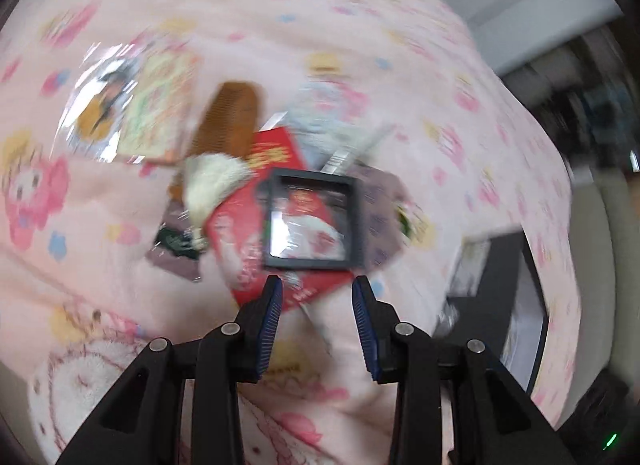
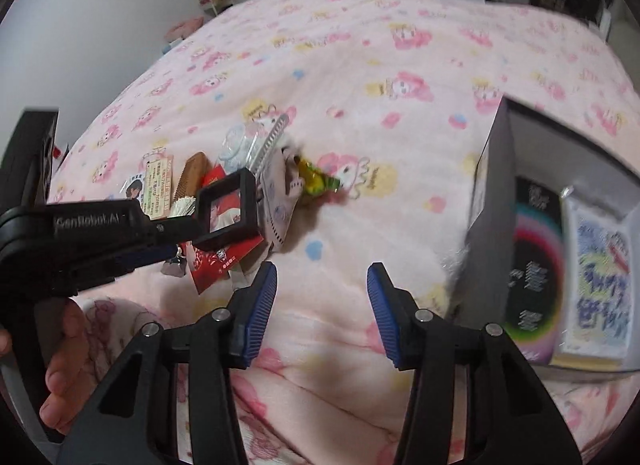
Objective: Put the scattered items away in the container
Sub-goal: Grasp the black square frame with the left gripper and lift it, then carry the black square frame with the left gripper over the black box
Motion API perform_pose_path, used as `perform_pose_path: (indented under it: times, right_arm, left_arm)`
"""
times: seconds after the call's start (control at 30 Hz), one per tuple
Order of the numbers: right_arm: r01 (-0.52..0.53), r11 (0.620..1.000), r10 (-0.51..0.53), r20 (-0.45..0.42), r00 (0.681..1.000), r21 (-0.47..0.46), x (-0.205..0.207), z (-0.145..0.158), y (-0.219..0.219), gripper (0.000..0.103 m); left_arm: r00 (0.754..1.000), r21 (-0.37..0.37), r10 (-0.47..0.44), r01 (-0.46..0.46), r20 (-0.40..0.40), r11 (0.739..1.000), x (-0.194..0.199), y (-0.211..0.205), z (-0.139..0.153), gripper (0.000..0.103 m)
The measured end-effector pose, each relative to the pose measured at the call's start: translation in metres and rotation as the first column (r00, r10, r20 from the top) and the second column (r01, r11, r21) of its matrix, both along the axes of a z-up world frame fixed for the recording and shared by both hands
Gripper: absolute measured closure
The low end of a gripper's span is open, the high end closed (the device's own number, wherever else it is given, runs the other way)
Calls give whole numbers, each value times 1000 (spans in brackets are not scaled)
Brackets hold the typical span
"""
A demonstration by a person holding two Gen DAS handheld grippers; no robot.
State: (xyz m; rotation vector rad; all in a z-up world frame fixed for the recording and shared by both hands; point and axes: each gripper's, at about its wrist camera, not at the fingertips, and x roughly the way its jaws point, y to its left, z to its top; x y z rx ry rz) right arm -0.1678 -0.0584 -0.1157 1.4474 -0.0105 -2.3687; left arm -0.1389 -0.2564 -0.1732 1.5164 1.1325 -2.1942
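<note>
On the pink blanket (image 2: 360, 45), the pile's left edge has a brown comb (image 2: 197, 177), stiff and light. The left gripper (image 1: 317, 297) hovers, jaws spread and empty, over the black square frame (image 1: 312, 221), rigid, probably glazed; take it by opposite edges. The right gripper (image 2: 322, 277) is also empty, jaws partly spread. The container (image 2: 496, 201) sits far right.

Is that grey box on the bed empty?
No. The grey box already holds a dark card and a blue-patterned packet.

A pink cartoon-print blanket (image 2: 360, 65) covers the bed, with a white wall (image 2: 100, 17) behind it.
</note>
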Motion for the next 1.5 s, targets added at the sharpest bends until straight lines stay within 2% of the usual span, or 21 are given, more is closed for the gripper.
perform_pose_path:
  times: [0.03,0.13,0.17,0.27,0.37,0.43,0.5,0.67,0.7,0.73,0.83,0.93,1.03,1.13,1.2,1.3,1.43,1.5]
  right_arm:
    - [-2,1000,2,11,1000,-15,-3,-4,-1,54]
    - [-1,1000,1,13,1000,8,-15,-12,-10,54]
    - [3,1000,-3,11,1000,7,-19,-13,-12,54]
    - [62,998,-62,-39,997,-12,-31,-12,-16,54]
    - [36,999,-36,-56,998,-5,-44,-17,-32,54]
    - [-6,1000,6,-29,1000,-12,-52,-26,-46,61]
    - [-44,999,44,-21,999,-4,-57,-34,-60,62]
    - [-100,995,100,-5,995,24,-62,-48,-79,62]
    - [-111,994,111,-2,994,18,-60,-48,-80,62]
    - [-130,992,130,10,992,2,-58,-48,-80,69]
    - [-143,989,143,11,990,22,-50,-44,-74,69]
    - [-143,990,144,50,988,-15,-42,-42,-59,69]
    - [-138,989,143,85,986,-62,-27,-40,-43,69]
    - [-112,992,116,78,990,-58,-27,-42,-36,69]
    - [-62,996,66,70,995,-57,-33,-46,-33,68]
    - [-60,995,67,97,993,-76,-42,-53,-36,68]
    - [-111,992,117,86,989,-66,-35,-55,-47,70]
    - [-116,991,122,85,989,-70,-30,-52,-46,70]
  left_arm:
    - [1000,-3,15,-15,-2,1000,-1,-5,-1,71]
    - [1000,-102,24,-23,11,995,-8,-18,0,71]
    - [1000,-110,25,-23,14,994,-11,-23,-3,71]
    - [999,-31,42,-42,-2,999,-14,-33,-21,71]
    - [995,54,72,-68,-67,996,-13,-35,-30,71]
    - [992,63,102,-97,-71,993,-13,-41,-32,71]
    - [992,61,109,-106,-61,993,-15,-44,-36,71]
    - [1000,65,-2,3,-11,998,-33,-28,-46,72]
    - [999,72,-31,32,-18,997,-33,-24,-45,72]
    - [998,89,-59,61,-24,994,-34,-20,-46,75]
    - [996,141,-85,89,-38,986,-32,-16,-48,74]
    - [992,155,-113,121,-59,981,-29,-11,-44,74]
    - [989,145,-126,136,-75,980,-27,-5,-39,74]
    - [998,89,-50,53,-39,995,-24,-13,-38,74]
    - [1000,88,-23,24,-5,996,-24,-19,-43,74]
    - [998,75,-66,66,0,995,-31,-13,-44,74]
    - [986,57,-166,166,-17,984,-35,2,-40,73]
    - [982,12,-190,190,-20,982,-29,7,-32,73]
